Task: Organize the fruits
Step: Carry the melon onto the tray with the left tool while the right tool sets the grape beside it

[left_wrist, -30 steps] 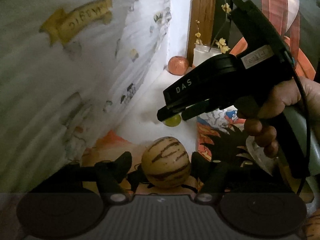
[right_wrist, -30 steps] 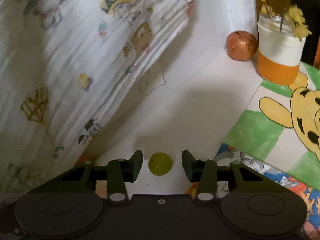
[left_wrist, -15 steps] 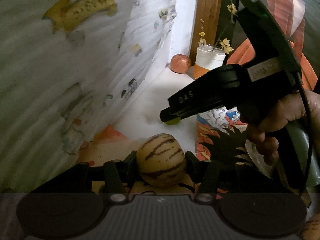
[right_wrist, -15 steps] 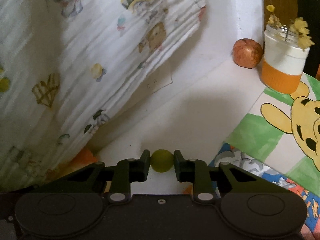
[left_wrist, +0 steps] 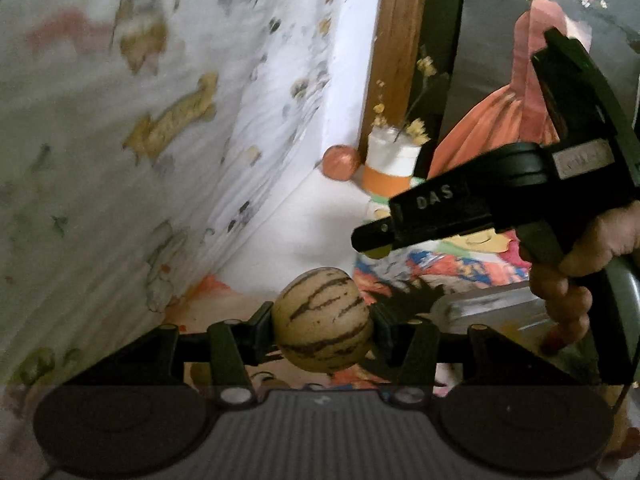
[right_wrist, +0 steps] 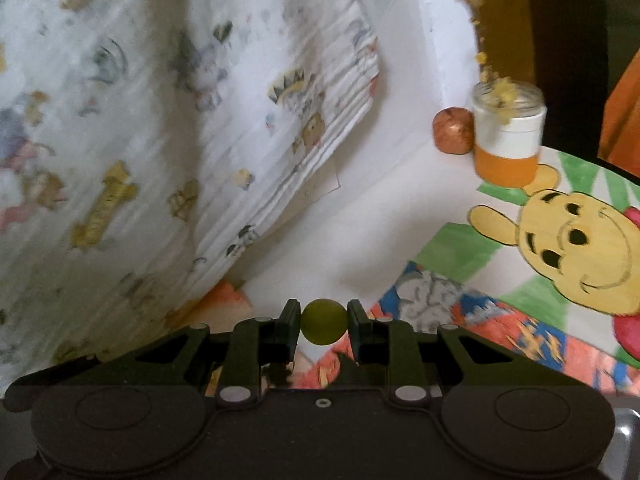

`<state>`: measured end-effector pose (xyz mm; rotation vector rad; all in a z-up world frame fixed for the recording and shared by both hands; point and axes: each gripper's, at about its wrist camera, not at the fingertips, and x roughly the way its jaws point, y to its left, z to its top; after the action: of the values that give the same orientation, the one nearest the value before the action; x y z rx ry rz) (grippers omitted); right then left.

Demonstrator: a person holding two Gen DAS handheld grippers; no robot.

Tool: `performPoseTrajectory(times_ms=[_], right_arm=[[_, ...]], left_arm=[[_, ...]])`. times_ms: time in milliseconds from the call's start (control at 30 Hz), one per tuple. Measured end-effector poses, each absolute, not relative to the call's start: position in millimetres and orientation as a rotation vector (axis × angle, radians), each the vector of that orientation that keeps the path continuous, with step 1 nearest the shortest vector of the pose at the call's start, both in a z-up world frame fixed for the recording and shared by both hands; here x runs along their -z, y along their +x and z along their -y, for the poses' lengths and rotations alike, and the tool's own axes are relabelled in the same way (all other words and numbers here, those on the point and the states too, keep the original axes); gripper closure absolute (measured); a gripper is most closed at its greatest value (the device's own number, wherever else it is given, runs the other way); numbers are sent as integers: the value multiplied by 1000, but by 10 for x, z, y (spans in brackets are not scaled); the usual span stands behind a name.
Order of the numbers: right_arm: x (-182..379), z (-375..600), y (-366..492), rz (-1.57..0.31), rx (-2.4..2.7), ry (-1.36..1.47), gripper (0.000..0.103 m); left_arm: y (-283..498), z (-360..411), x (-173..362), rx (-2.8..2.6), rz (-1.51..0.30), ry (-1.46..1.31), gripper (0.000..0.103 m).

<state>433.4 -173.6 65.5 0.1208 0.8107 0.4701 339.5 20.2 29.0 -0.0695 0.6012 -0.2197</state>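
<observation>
My left gripper (left_wrist: 323, 322) is shut on a round tan fruit with dark brown stripes (left_wrist: 322, 318), held above the patterned table cover. My right gripper (right_wrist: 324, 321) is shut on a small yellow-green fruit (right_wrist: 323, 321), lifted off the white surface. In the left wrist view the right gripper (left_wrist: 370, 240) shows from the side, a hand (left_wrist: 580, 264) around its handle, with a sliver of the green fruit (left_wrist: 376, 253) under its tip. A reddish apple (right_wrist: 453, 131) sits at the back beside the wall, also visible as the apple (left_wrist: 341, 162) in the left wrist view.
A white and orange jar (right_wrist: 507, 140) with dried yellow flowers stands next to the apple. A cartoon-print cloth (right_wrist: 180, 120) hangs along the left. Colourful cartoon mats (right_wrist: 560, 248) cover the right side. A metal tray (left_wrist: 492, 306) lies at the right below the hand.
Both grippers closed on their fruits, the left on the striped one and the right on the green one, then lifted them off the surface.
</observation>
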Motion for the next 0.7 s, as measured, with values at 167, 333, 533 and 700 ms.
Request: performPoseTrajectory(times_ms=[167,333,533,700], right_arm=[[-820,2004,3979,-785,-462,137,76],[-928,2306,3600,-770,-434,139,76],[-971,2685,3158,-764,-399,158,76],[-950,2969,2818,-758,-372,180,76]], left_arm=[[3157,-44,-468,232,-585,-77,48],[2911,128,-575,250,-579,-87,48],[2591,335,-608,273,-587,-115,48],[2356,543,-578,298,-603,-122,48]])
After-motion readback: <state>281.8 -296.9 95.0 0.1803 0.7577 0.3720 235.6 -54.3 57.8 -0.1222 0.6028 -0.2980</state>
